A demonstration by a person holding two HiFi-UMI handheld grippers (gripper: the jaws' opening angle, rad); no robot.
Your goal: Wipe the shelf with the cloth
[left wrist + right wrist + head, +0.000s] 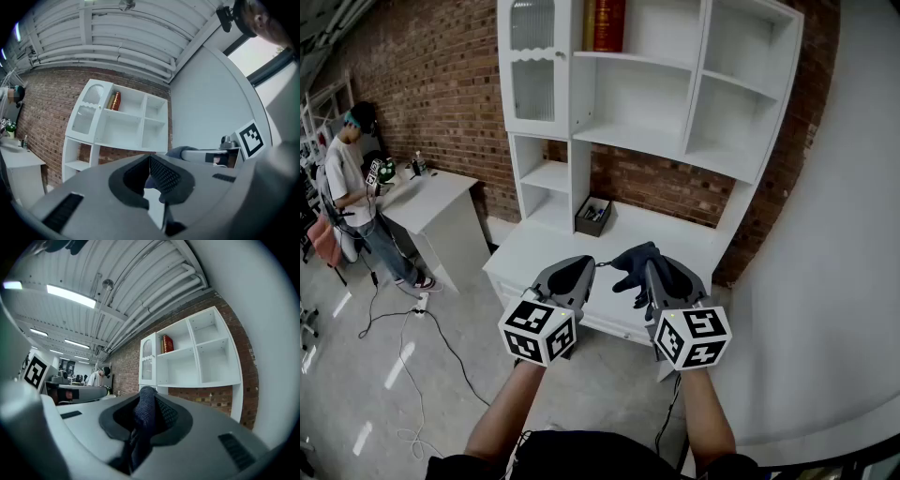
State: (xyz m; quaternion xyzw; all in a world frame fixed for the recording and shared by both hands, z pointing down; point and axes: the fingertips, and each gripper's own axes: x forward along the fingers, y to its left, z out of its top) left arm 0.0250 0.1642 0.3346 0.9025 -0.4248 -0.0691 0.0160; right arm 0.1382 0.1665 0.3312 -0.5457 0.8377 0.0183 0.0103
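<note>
A tall white shelf unit [630, 139] stands against a brick wall, with a broad lower ledge [542, 251] just beyond both grippers. My right gripper [649, 269] is shut on a dark blue-grey cloth [635, 263] that bunches over its tips above the ledge. In the right gripper view the cloth [145, 412] hangs between the jaws of that gripper [146, 398], with the shelf [186, 365] ahead. My left gripper [587, 266] is shut with nothing in it, close beside the right one. In the left gripper view, that gripper [149, 162] points at the shelf [121, 125].
A small dark box [592, 216] sits on the ledge's back. Red items [607, 22] stand on the top shelf beside a glazed door [532, 66]. At left a person [345, 178] stands by a white desk [433, 201]. Cables [401, 349] lie on the floor. A white wall [848, 234] is at right.
</note>
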